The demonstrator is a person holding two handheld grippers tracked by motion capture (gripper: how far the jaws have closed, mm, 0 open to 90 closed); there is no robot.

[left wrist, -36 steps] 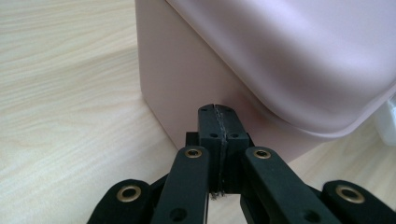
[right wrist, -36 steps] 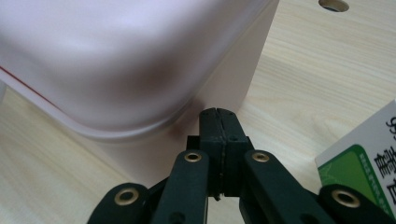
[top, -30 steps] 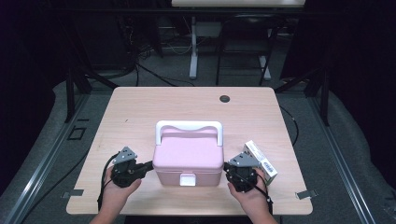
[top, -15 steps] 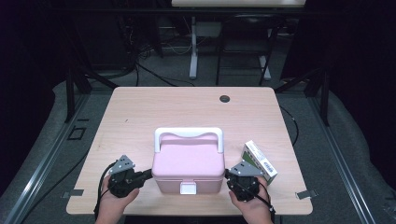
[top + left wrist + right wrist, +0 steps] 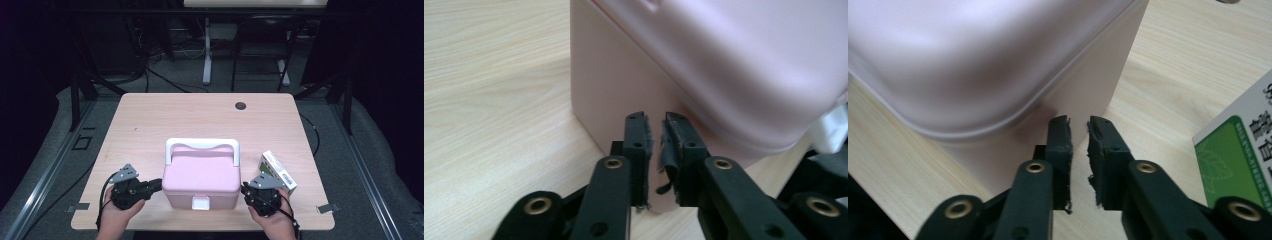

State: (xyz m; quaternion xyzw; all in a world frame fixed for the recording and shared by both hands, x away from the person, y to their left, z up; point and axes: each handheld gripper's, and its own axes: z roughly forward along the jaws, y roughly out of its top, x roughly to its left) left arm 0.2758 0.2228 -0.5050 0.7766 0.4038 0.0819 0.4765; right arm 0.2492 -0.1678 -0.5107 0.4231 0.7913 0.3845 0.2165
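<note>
- Pink box [image 5: 202, 176] sits at 6 o'clock on the table [image 5: 150, 120], white handle [image 5: 202, 145] folded toward 12, white latch [image 5: 200, 202] facing the person.
- Left gripper [image 5: 156, 184] at the box's 9 o'clock side, right gripper [image 5: 245, 190] at its 3 o'clock side. Both tips press on or sit right against the side walls, so the box looks bracketed between them, probably to slide or square it rather than to pinch it.
- Both gripper views: jaws have just opened to a narrow slit, nothing between the pads [image 5: 639, 145], nothing grasped. Right gripper's pads [image 5: 1060, 145] the same.
- Green-and-white carton [image 5: 278, 171] lies at 4 o'clock, just behind the right gripper, apart from the box.
- Versus a second ago: box has come toward the table's near edge, hands have drawn back with it, carton unmoved.
</note>
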